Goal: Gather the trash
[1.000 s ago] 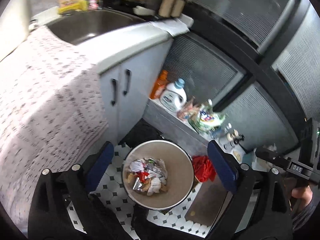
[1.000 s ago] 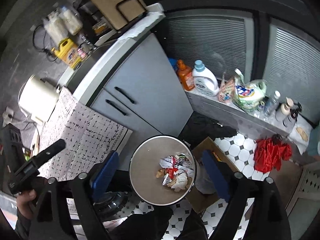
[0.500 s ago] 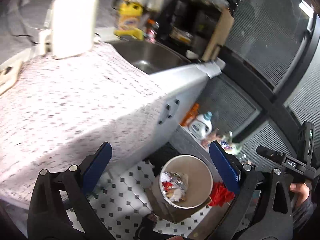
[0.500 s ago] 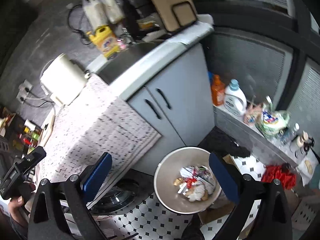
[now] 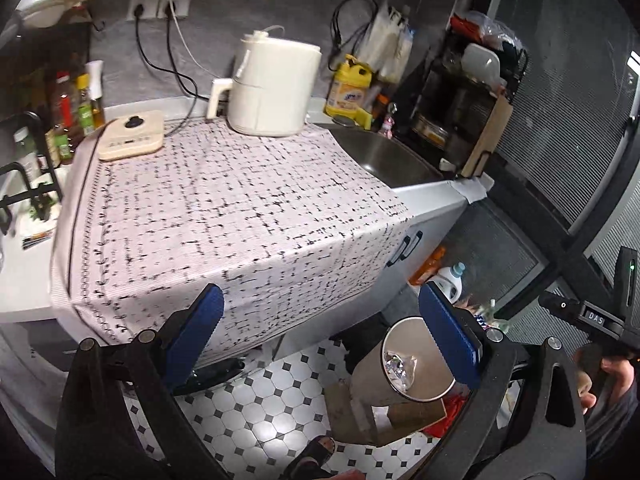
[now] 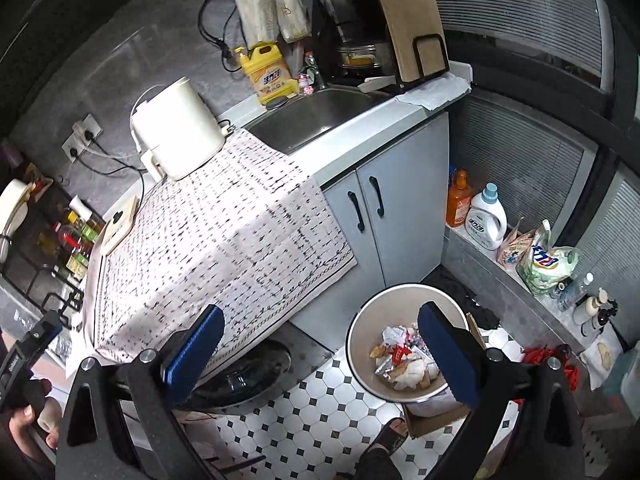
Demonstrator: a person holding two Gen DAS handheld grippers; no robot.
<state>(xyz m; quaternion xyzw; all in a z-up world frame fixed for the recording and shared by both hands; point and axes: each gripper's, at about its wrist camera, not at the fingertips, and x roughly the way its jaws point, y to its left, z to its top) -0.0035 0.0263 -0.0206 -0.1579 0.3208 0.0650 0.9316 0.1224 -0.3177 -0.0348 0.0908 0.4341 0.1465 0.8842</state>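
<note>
We are seeing the trash [image 6: 404, 360] lying crumpled inside the round bin [image 6: 360, 344] on the tiled floor [image 6: 320, 420], at 4 o'clock from the cloth-covered counter [image 6: 224, 240]. Left claw [image 5: 320, 328] and right claw [image 6: 320, 340] are both hanging spread wide, pinching nothing. We are judging collection largely done; no loose scraps are showing on the counter.
</note>
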